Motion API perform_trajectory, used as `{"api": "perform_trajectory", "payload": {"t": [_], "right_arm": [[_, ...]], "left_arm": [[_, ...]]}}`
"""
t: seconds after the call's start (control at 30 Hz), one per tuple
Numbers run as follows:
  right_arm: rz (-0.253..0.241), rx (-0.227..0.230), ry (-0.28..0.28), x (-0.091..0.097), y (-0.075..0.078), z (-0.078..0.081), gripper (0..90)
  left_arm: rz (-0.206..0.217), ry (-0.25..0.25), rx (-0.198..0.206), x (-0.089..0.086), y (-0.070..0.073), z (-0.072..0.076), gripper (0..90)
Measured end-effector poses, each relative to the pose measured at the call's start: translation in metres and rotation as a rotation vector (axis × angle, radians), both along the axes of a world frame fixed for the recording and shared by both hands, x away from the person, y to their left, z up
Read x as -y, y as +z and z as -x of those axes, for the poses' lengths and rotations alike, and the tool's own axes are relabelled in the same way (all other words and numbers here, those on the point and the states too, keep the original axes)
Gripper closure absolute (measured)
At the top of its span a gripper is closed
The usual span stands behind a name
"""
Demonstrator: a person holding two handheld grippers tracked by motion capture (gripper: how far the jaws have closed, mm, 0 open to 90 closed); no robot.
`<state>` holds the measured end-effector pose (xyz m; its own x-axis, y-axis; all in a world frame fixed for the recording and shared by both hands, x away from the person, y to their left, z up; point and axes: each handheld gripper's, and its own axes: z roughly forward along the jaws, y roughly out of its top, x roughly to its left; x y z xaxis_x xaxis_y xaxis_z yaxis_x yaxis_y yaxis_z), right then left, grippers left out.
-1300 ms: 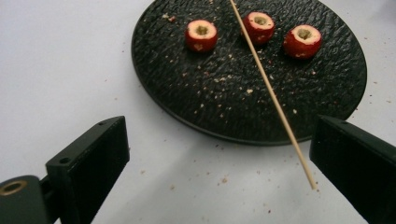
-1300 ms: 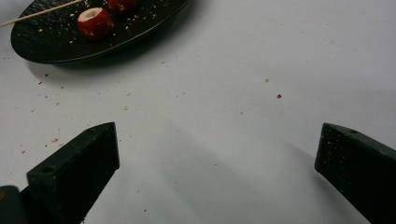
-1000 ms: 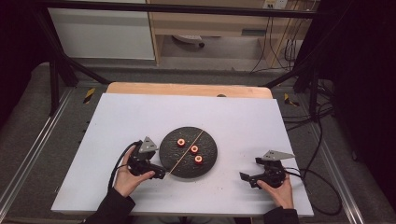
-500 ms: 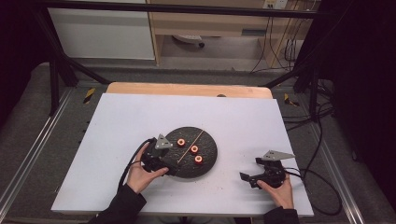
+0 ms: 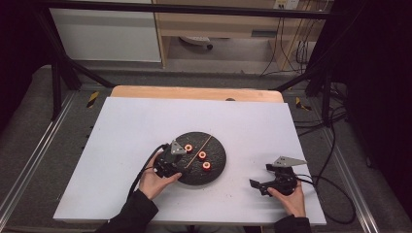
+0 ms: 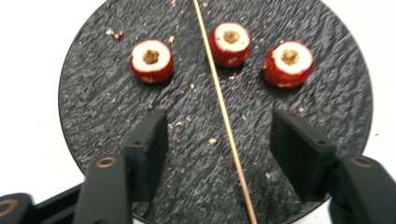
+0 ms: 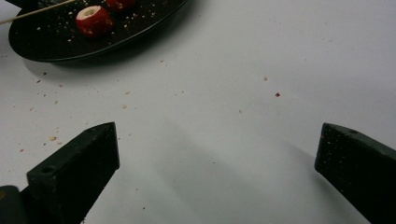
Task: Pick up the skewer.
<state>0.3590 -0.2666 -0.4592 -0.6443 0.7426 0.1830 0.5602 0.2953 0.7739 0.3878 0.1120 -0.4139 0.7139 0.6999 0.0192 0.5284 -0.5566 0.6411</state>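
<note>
A round black plate (image 5: pixel 217 169) lies on the white table and carries three red cored fruit pieces (image 5: pixel 202 155) and a thin wooden skewer (image 5: pixel 203 144). My left gripper (image 5: pixel 179 164) hovers over the plate's near left part. In the left gripper view its jaws (image 6: pixel 219 123) straddle the skewer (image 6: pixel 219 100) without touching it. They have just been closing and still stand apart. The fruit pieces (image 6: pixel 151 60) lie beyond the fingertips. My right gripper (image 5: pixel 260 177) rests to the right of the plate, open (image 7: pixel 217 144), with bare table between its jaws.
Crumbs are scattered on the plate (image 6: pixel 102 102) and on the table near it (image 7: pixel 275 94). The plate's edge (image 7: pixel 56 44) with one fruit piece (image 7: pixel 93 21) lies up and to the left in the right gripper view. Cables trail from both grippers.
My left hand has moved to the right, from the plate's left edge to over the plate, astride the skewer. The right hand has stayed put.
</note>
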Motion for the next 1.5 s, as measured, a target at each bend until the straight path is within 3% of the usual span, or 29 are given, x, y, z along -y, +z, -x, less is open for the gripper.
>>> {"api": "perform_trajectory", "payload": {"t": [0.4, 0.93, 1.5], "right_arm": [[-0.003, 0.000, -0.001, 0.000, 0.000, 0.000, 0.6], [0.000, -0.003, 0.004, 0.000, 0.000, 0.000, 0.6], [0.000, -0.004, 0.005, 0.000, 0.000, 0.000, 0.6]], "left_arm": [[-0.026, -0.008, -0.079, 0.004, -0.002, -0.003, 62.5], [-0.103, 0.003, -0.124, 0.014, -0.002, -0.005, 75.7], [-0.115, 0.063, -0.136, 0.012, -0.001, -0.007, 87.8]]}}
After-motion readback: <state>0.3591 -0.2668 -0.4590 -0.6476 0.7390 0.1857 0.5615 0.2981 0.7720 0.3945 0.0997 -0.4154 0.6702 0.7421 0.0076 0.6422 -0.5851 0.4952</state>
